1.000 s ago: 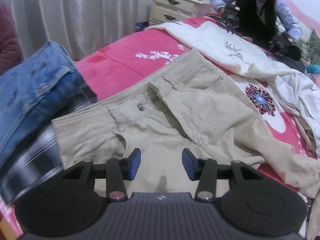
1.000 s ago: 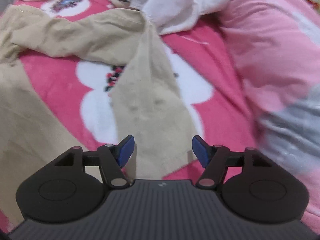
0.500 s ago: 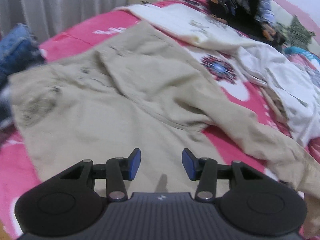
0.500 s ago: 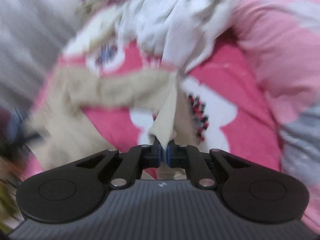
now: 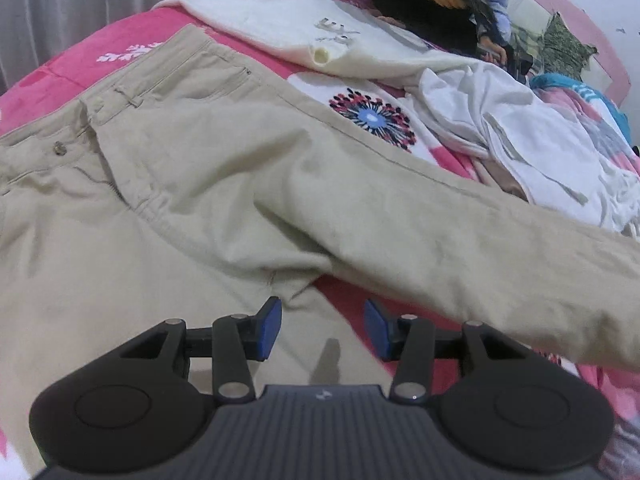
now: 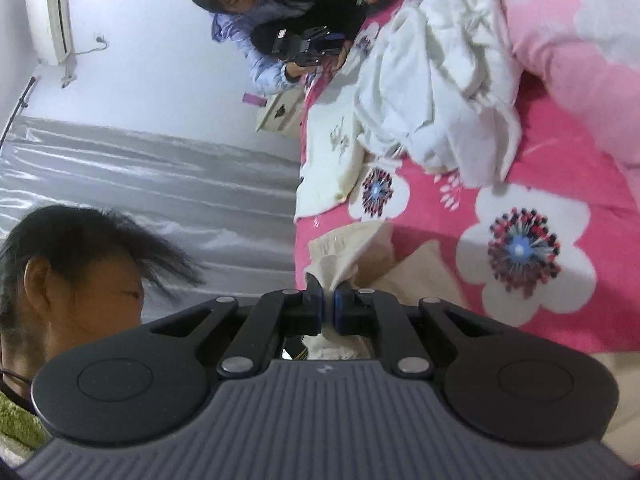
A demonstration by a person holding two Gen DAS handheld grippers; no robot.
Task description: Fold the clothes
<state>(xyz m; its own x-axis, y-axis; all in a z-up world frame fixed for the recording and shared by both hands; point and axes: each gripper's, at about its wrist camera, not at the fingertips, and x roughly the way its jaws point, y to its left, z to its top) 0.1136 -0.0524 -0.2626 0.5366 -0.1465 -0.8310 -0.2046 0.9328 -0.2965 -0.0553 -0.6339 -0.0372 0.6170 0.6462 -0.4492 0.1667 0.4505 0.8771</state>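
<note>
We see the bed (image 5: 132, 36) under a pink flowered cover, with the beige trousers (image 5: 208, 184) spread flat across it, waistband at the left of the left view, one leg running off to the right. A white garment pile (image 5: 532, 140) lies beyond them. The left gripper (image 5: 322, 330) hovers over the crotch, fingers (image 5: 269, 328) moderately apart, nothing between them. The right gripper (image 6: 327, 308) has its fingers clamped on a bunched trouser hem (image 6: 340, 266), lifted clear of the bed.
</note>
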